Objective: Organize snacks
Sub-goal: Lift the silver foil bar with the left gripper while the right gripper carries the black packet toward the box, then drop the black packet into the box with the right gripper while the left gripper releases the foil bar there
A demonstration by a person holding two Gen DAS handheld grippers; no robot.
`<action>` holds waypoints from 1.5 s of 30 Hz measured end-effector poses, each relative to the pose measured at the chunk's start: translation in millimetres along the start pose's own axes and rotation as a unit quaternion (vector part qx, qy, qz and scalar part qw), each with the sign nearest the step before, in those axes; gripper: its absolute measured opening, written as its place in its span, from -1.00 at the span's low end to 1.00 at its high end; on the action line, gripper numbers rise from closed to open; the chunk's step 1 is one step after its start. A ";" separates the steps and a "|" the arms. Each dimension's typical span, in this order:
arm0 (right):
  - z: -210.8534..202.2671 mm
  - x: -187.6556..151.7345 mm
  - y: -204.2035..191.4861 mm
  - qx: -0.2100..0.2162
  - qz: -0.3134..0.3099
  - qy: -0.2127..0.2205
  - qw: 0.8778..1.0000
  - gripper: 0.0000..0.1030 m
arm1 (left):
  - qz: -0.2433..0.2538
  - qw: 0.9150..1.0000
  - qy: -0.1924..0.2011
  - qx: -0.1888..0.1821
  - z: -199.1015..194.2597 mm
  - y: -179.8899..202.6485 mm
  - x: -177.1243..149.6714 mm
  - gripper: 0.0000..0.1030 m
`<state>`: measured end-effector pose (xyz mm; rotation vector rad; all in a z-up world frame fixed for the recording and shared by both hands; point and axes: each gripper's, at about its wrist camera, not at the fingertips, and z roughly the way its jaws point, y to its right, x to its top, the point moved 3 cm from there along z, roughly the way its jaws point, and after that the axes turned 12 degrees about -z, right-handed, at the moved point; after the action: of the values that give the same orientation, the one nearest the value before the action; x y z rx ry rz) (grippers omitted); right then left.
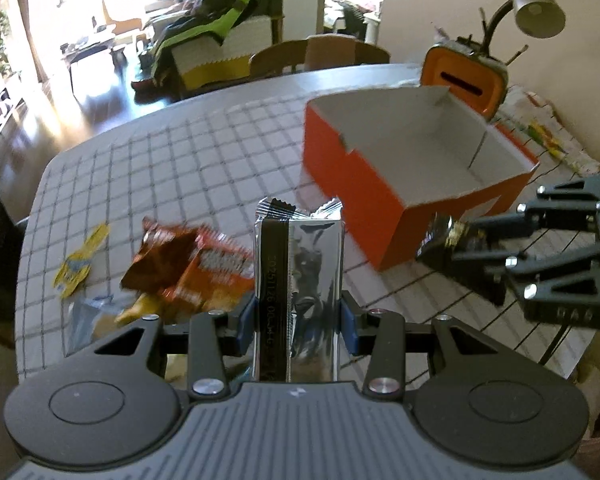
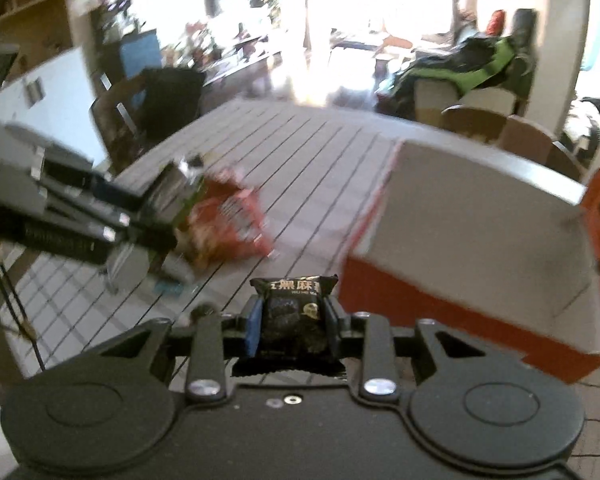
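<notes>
My left gripper (image 1: 298,316) is shut on a tall silver foil snack packet (image 1: 298,280), held upright above the checked tablecloth. My right gripper (image 2: 292,326) is shut on a small black snack packet (image 2: 294,312) with pale lettering; from the left wrist view it (image 1: 460,240) shows at the right, beside the box. An open orange cardboard box (image 1: 416,184) with a white inside stands ahead and to the right; it (image 2: 480,248) fills the right of the right wrist view. Orange and brown snack bags (image 1: 196,260) lie in a pile left of the silver packet.
A yellow wrapper (image 1: 76,268) lies on the tablecloth (image 1: 160,160) at the left. An orange container with a slot (image 1: 464,80) and a desk lamp (image 1: 536,4) stand behind the box. Wooden chairs (image 1: 320,54) line the table's far side. Patterned paper (image 1: 540,128) lies at the right edge.
</notes>
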<state>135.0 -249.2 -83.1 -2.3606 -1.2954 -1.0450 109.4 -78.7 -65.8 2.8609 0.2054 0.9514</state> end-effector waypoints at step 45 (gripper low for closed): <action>79.4 -48.2 177.2 -0.062 0.072 -0.132 0.987 -0.37 | 0.009 0.991 -0.127 0.051 176.4 135.5 108.4 -0.22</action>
<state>299.4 -339.3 -152.8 -2.7155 -1.1475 -0.8124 313.9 -206.4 -121.4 3.0446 0.2098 0.5864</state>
